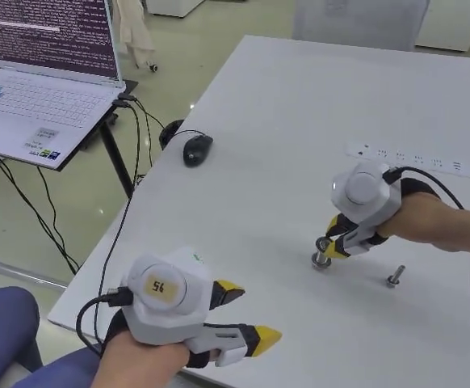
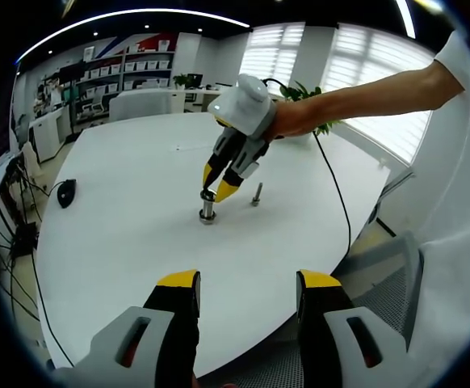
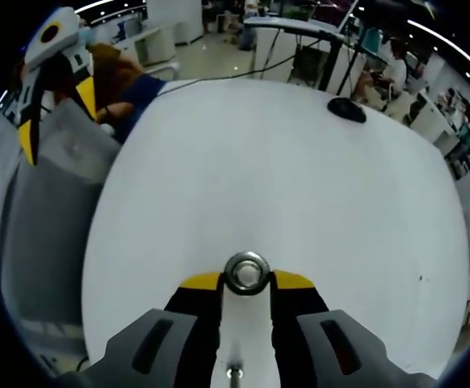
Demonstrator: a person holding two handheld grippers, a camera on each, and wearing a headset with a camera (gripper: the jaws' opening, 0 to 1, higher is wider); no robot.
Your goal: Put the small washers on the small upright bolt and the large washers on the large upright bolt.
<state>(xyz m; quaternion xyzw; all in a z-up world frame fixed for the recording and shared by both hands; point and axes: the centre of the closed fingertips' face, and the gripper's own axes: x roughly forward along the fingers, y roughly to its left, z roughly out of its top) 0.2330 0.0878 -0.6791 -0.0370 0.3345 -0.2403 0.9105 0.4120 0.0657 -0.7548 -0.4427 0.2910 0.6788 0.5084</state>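
On the white table (image 1: 300, 121) the large upright bolt (image 1: 321, 260) stands left of the small upright bolt (image 1: 394, 277). My right gripper (image 1: 329, 242) hovers just above the large bolt, shut on a large steel washer (image 3: 247, 272) held flat between its yellow tips. The left gripper view shows that gripper (image 2: 217, 184) tilted down over the large bolt (image 2: 207, 214), with the small bolt (image 2: 257, 194) to its right. My left gripper (image 1: 249, 315) is open and holds nothing, near the table's front edge; its jaws (image 2: 249, 283) stand wide apart.
A black mouse (image 1: 196, 149) lies near the table's left edge and a white power strip (image 1: 413, 158) at the back right. A laptop (image 1: 41, 89) stands on a stand left of the table. Cables hang along the left edge.
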